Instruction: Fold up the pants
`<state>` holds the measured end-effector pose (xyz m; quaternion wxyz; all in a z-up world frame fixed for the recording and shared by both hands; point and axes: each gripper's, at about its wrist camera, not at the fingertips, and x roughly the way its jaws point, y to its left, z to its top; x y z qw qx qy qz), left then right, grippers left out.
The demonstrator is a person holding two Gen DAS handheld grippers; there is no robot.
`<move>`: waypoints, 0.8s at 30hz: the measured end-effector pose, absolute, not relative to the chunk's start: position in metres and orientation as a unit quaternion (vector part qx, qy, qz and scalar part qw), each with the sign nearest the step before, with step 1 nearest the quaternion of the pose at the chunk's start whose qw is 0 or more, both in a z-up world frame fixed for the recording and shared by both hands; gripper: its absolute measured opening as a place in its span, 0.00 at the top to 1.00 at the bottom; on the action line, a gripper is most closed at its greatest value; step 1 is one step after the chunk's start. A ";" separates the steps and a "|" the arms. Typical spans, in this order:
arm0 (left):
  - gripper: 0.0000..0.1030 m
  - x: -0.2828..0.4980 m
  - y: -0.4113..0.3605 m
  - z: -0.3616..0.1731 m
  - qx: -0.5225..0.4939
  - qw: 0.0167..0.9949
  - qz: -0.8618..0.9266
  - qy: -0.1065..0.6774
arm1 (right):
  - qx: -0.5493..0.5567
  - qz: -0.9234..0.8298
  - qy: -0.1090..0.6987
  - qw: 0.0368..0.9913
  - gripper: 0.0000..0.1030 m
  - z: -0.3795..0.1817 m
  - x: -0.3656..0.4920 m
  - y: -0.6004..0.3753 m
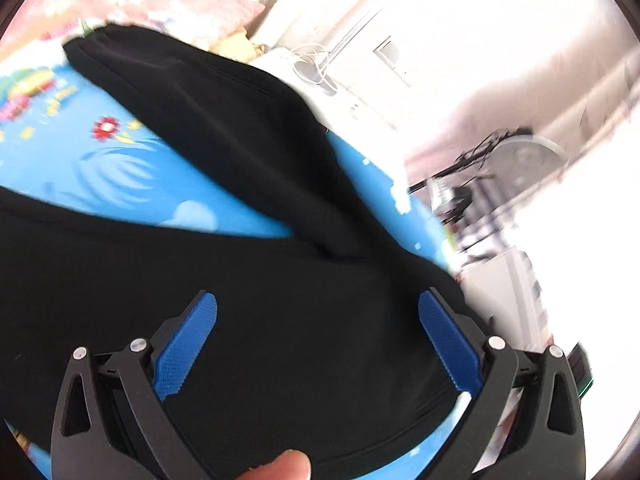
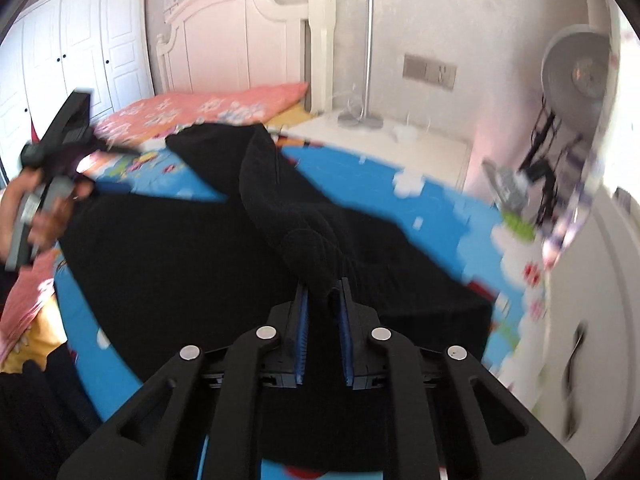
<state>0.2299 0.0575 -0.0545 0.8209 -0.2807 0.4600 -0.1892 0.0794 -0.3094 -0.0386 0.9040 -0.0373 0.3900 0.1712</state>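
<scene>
The black pants [image 2: 208, 264] lie spread on the blue patterned bed [image 2: 432, 204], legs apart and the fold barely begun, the right gripper [image 2: 323, 300] clamped on a raised bunch of fabric while the left gripper [image 1: 318, 312] hovers wide open above them; no containers show.

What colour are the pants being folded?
Plain black pants, clearest in the right wrist view.
</scene>
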 end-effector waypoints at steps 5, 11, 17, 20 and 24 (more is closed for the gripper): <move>0.20 0.299 0.053 -0.078 -0.329 0.783 -0.199 0.489 | 0.001 0.153 0.422 0.893 0.86 -0.077 0.077 -0.306; 0.34 0.363 0.025 -0.106 -0.338 0.754 -0.201 0.526 | 0.038 0.145 0.417 0.896 0.86 -0.075 0.071 -0.307; 0.72 0.393 -0.016 -0.132 -0.332 0.725 -0.218 0.563 | 0.063 0.113 0.441 0.888 0.65 -0.078 0.059 -0.313; 0.90 0.396 -0.026 -0.138 -0.324 0.721 -0.218 0.572 | 0.095 0.080 0.430 0.894 0.09 -0.067 0.042 -0.319; 0.90 0.389 -0.026 -0.128 -0.327 0.727 -0.235 0.556 | 0.222 0.103 0.432 0.868 0.09 -0.063 0.033 -0.324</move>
